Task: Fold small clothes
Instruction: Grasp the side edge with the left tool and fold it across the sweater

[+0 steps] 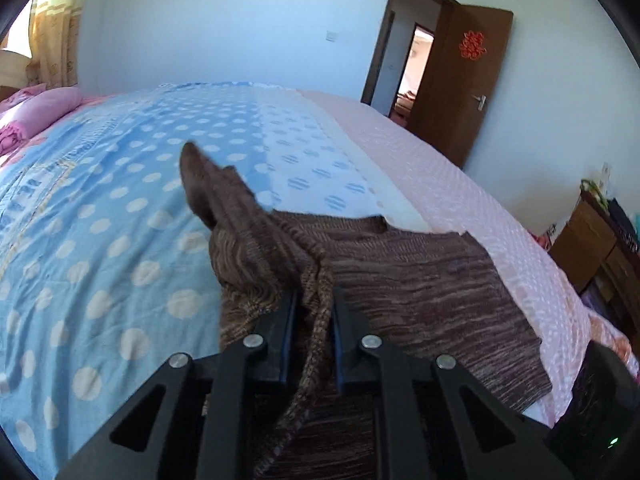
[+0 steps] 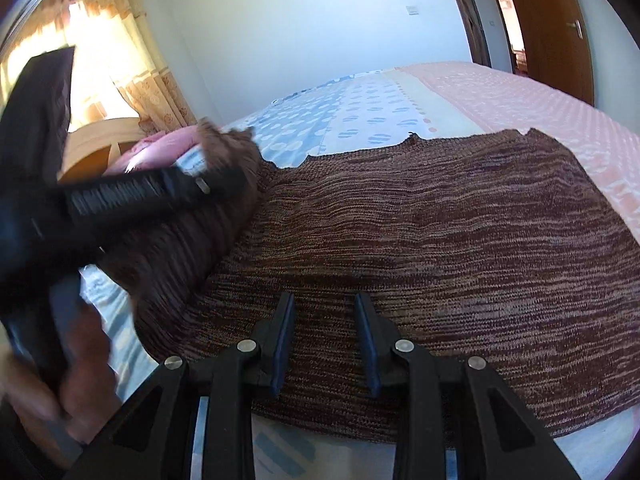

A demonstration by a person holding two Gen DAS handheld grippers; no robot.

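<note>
Left gripper [image 1: 314, 300] is pinching the sweater [image 1: 420, 280] edge; right gripper [image 2: 324, 308] sits narrow, empty. Carry that flap across evenly, lower right.

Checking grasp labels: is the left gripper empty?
No, the left gripper is pinching a bunched fold of the brown sweater.

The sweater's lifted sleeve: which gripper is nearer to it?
Left. The left gripper is clamped on the brown knit sweater's lifted sleeve; the right gripper hovers over the flat body, apart from it.
</note>
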